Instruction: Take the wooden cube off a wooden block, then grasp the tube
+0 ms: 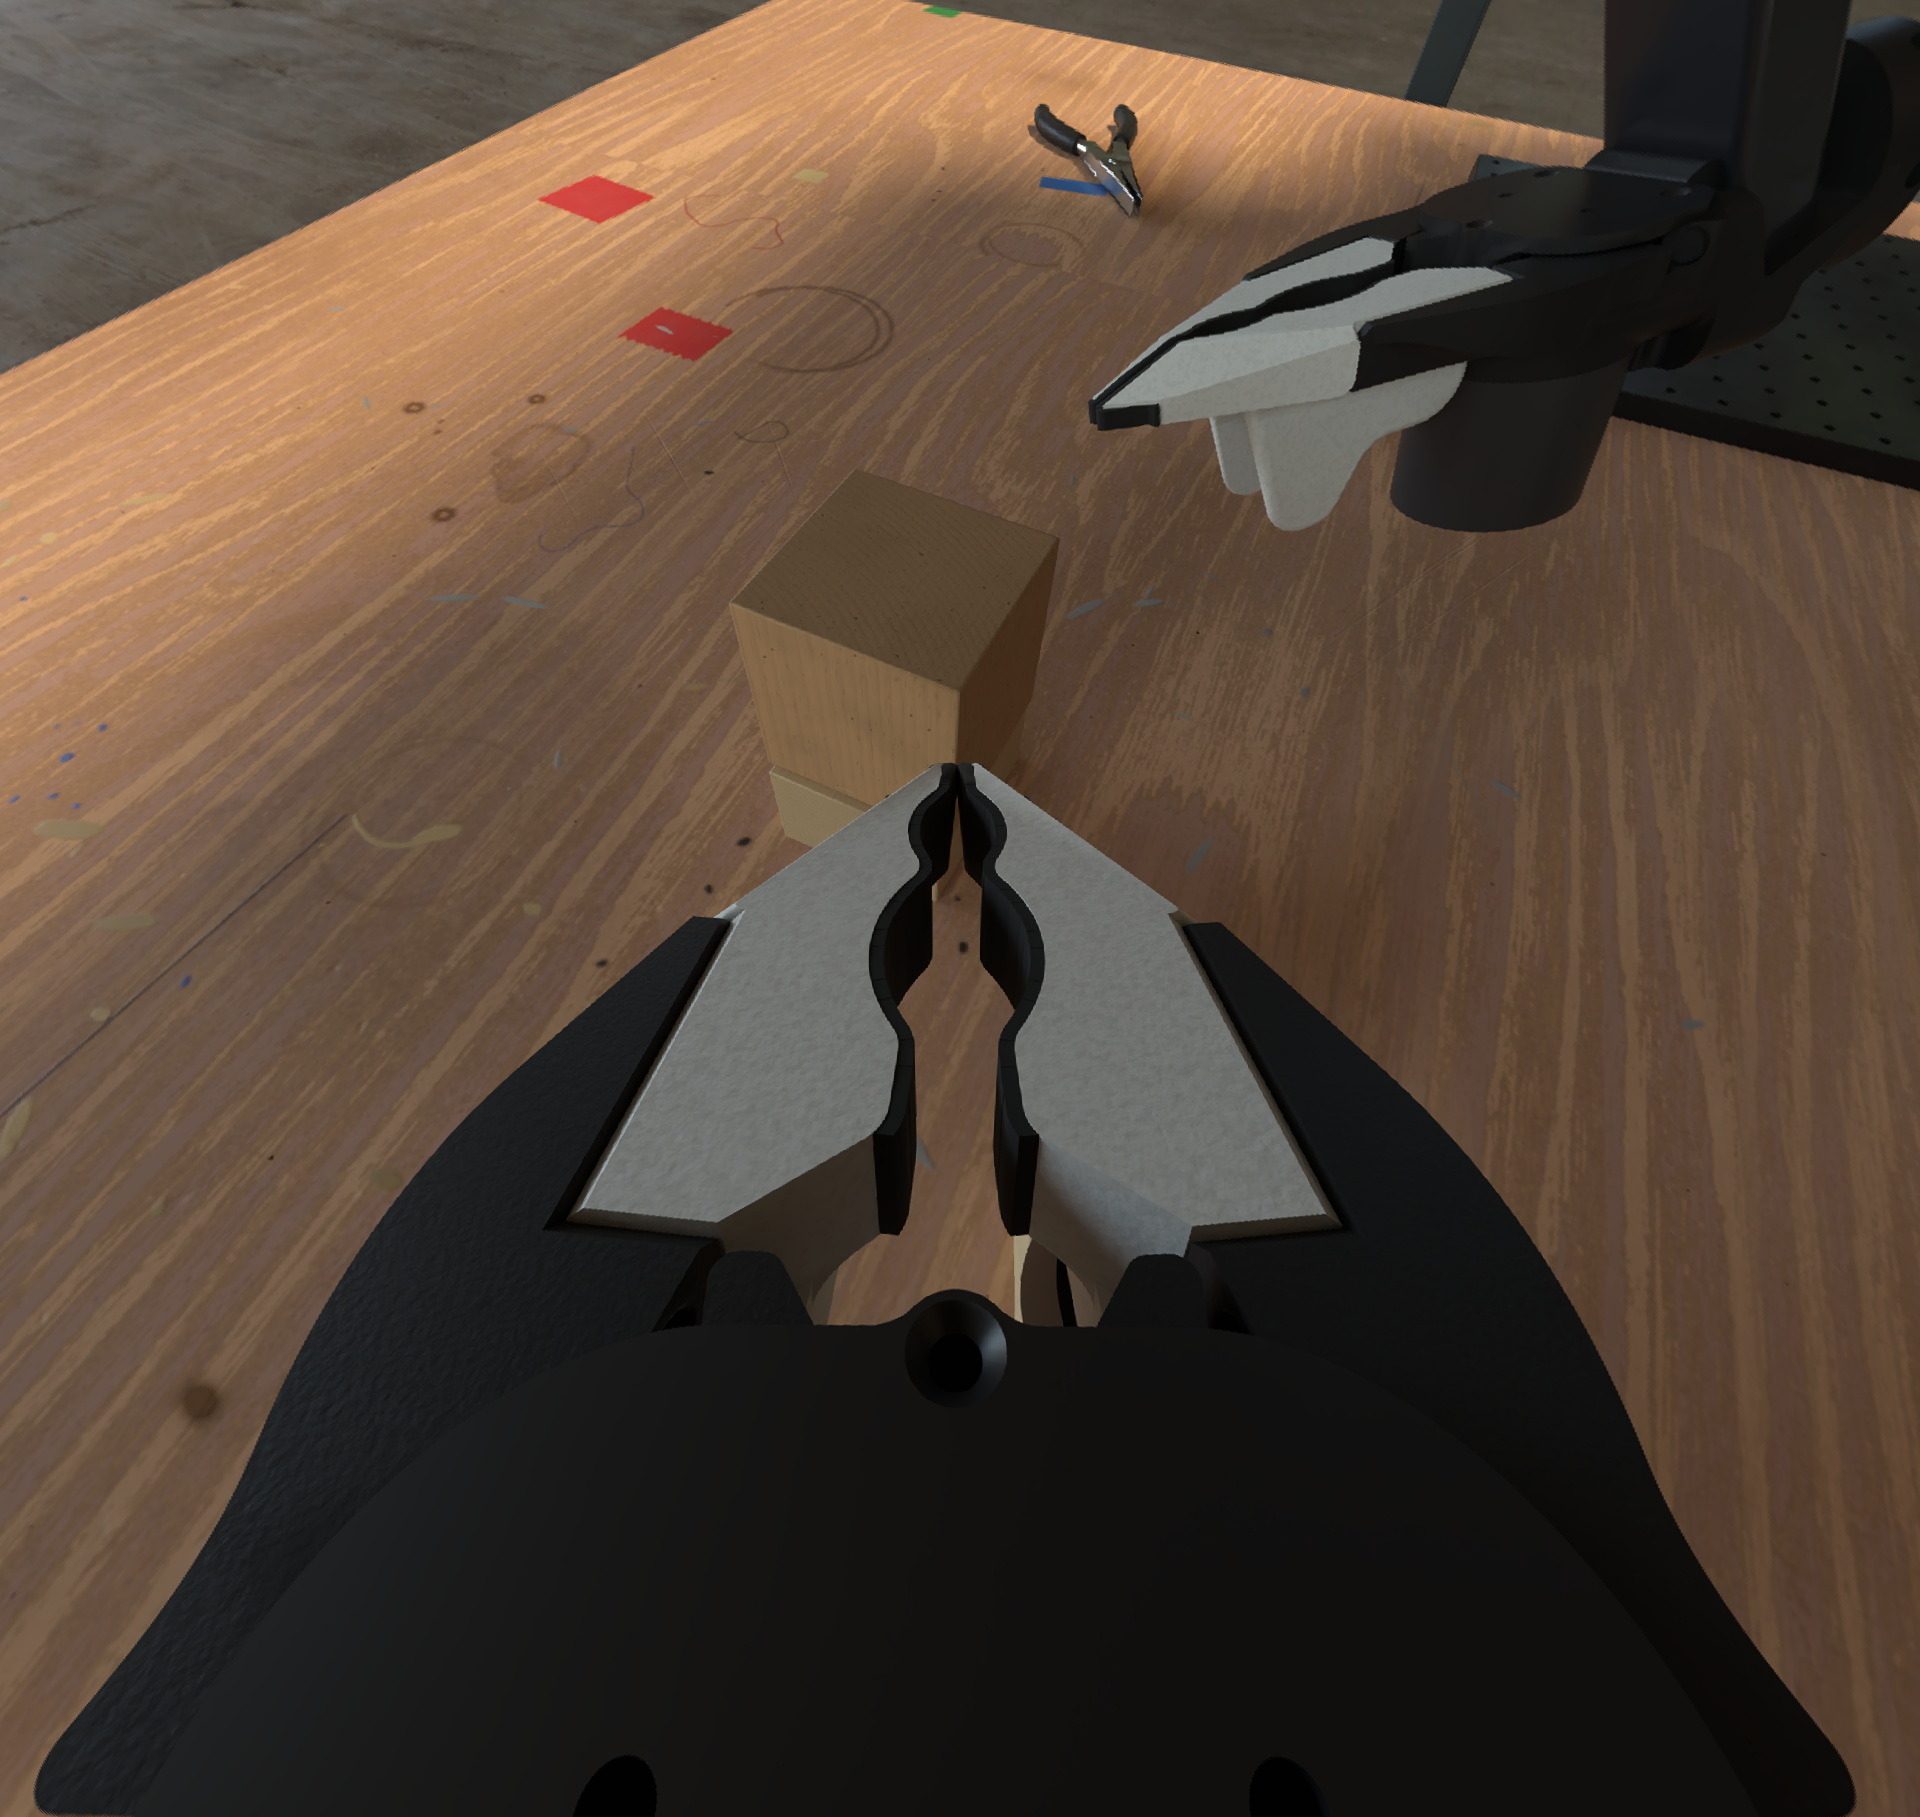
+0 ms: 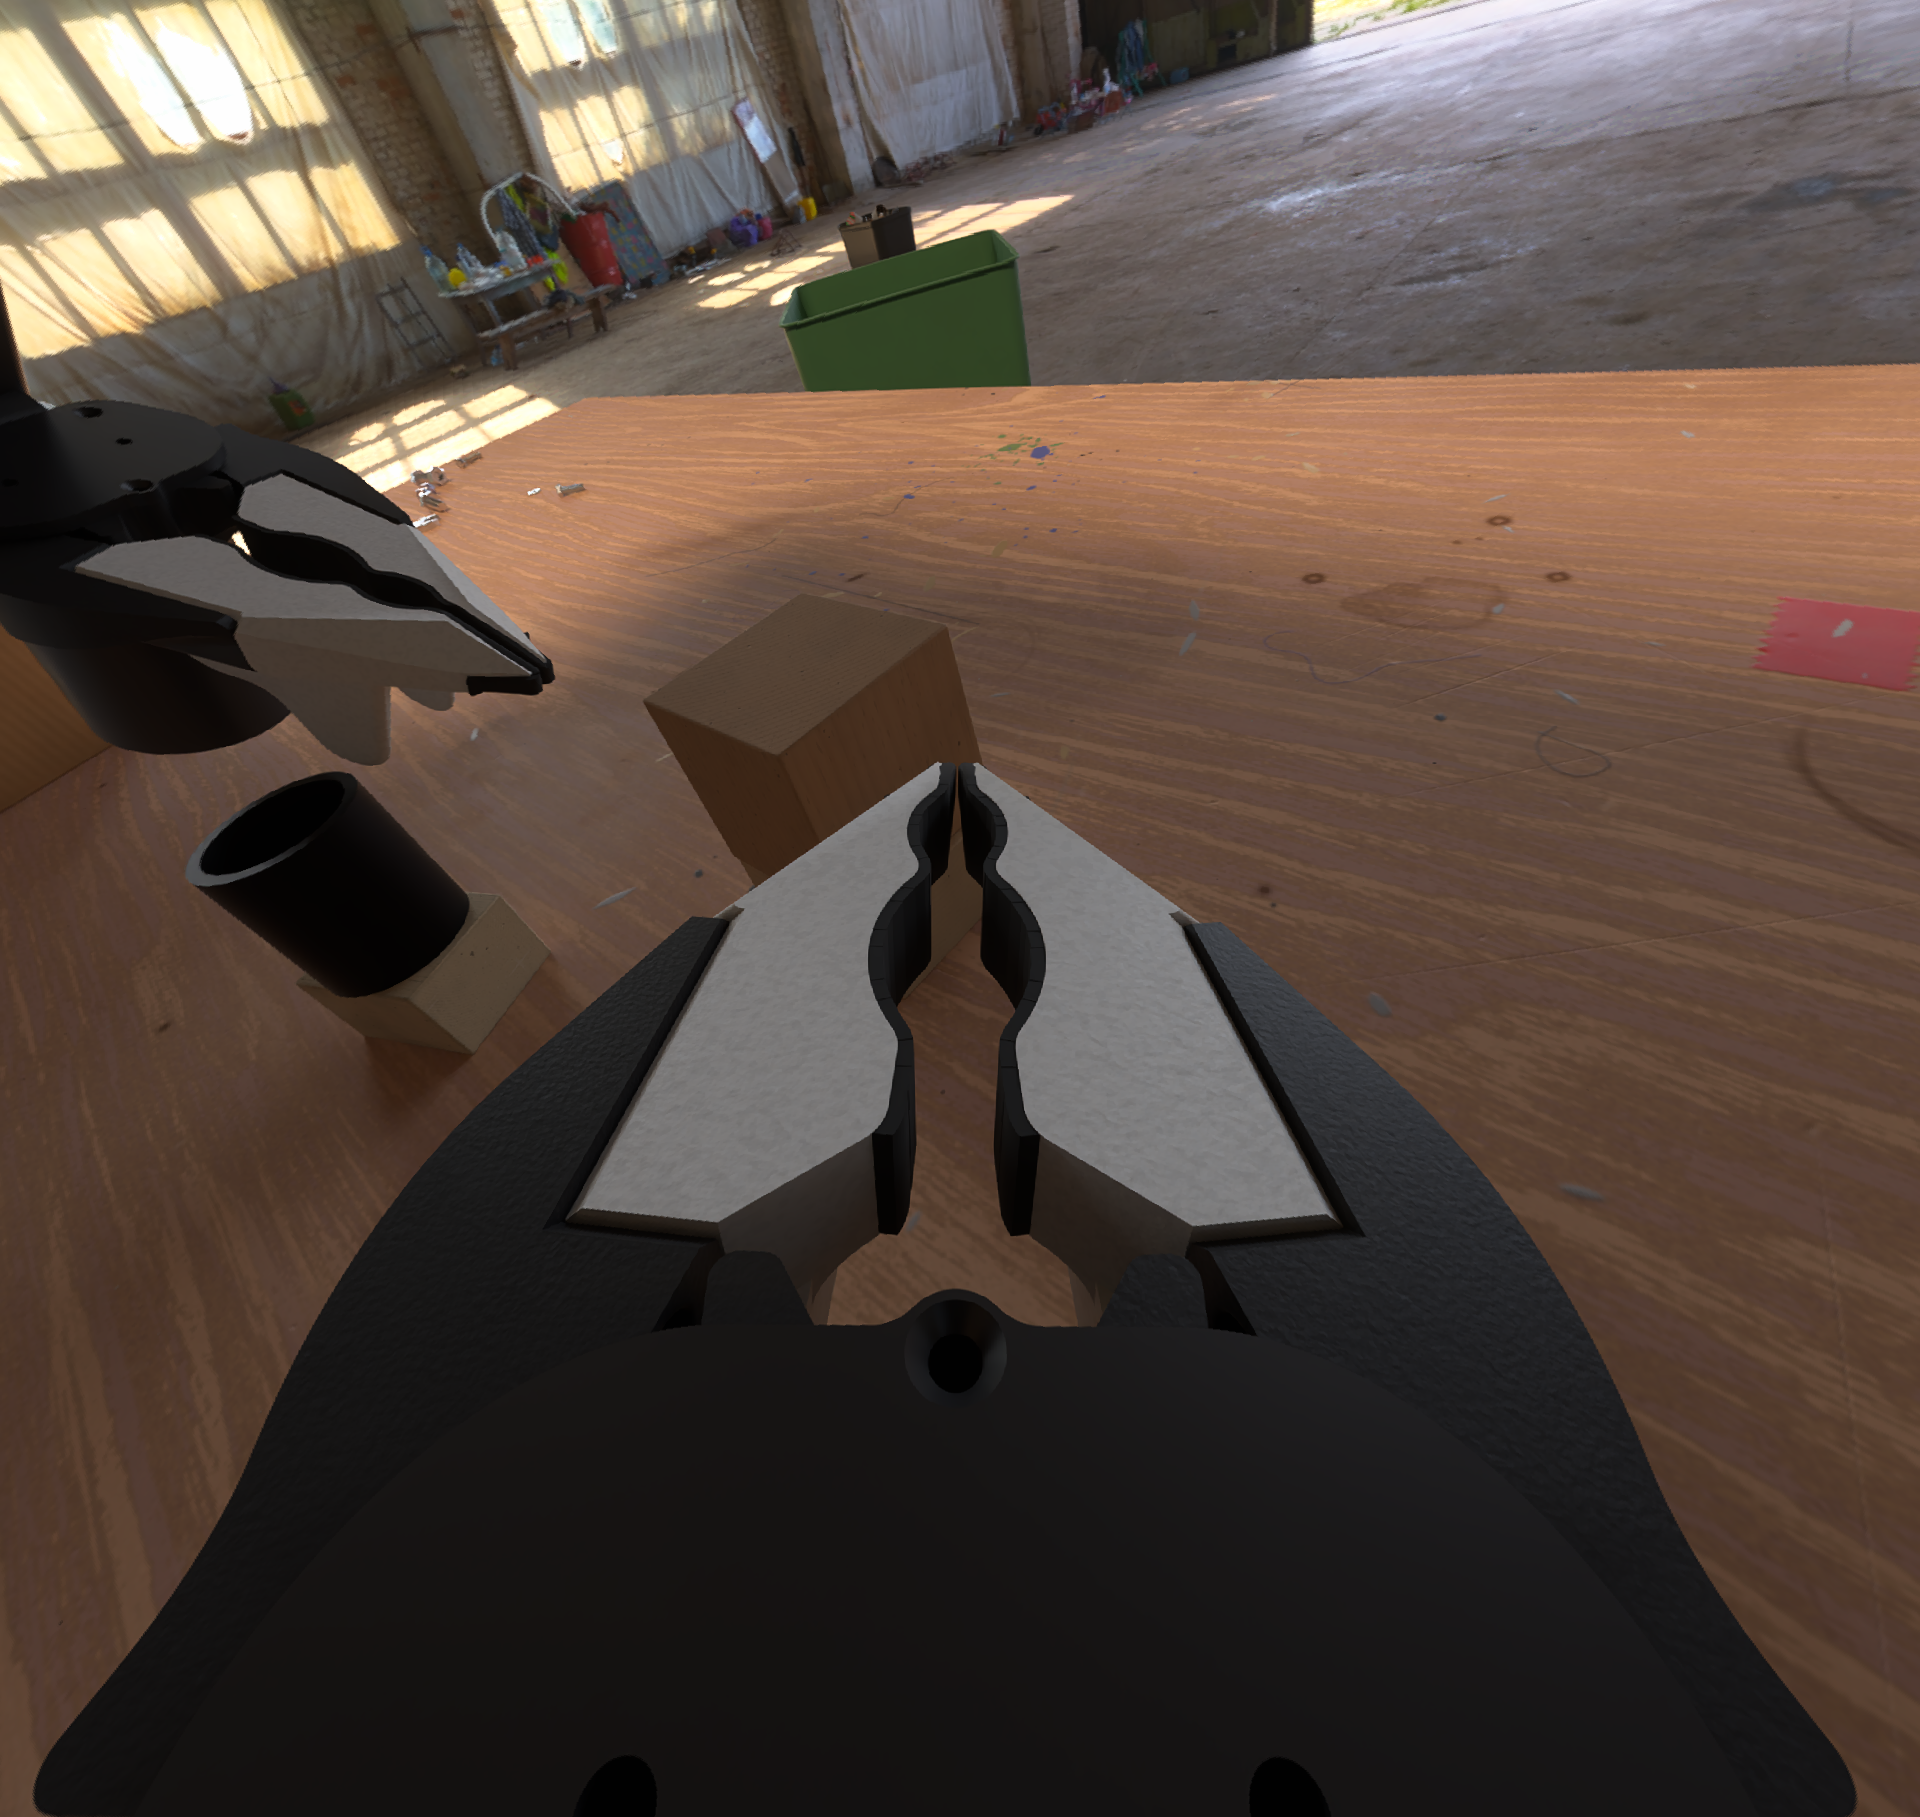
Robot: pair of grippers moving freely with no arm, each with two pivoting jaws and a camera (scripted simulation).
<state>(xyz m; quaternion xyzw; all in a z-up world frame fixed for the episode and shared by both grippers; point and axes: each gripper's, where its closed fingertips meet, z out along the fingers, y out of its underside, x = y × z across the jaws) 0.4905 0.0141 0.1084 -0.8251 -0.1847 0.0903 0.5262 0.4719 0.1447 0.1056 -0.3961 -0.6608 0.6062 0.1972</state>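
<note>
A brown wooden cube (image 1: 894, 624) stands on a thin pale wooden block (image 1: 810, 806) in the middle of the table. My left gripper (image 1: 956, 770) is shut and empty, its tips just before the cube's near lower edge. The cube also shows in the right wrist view (image 2: 821, 718). My right gripper (image 2: 956, 770) is shut and empty, its tips at the cube's near side. A black tube (image 2: 332, 884) leans on a second pale block (image 2: 457, 988) to the left of the cube. The left gripper (image 2: 520, 676) hovers above the tube. The right gripper (image 1: 1127, 413) hangs beyond and right of the cube.
Pliers (image 1: 1101, 152) and red patches (image 1: 597, 198) lie far back on the table. A black perforated plate (image 1: 1818, 365) is at the right edge. Small screws (image 2: 431, 500) lie near the far left corner. A green bin (image 2: 914, 323) stands on the floor beyond the table edge.
</note>
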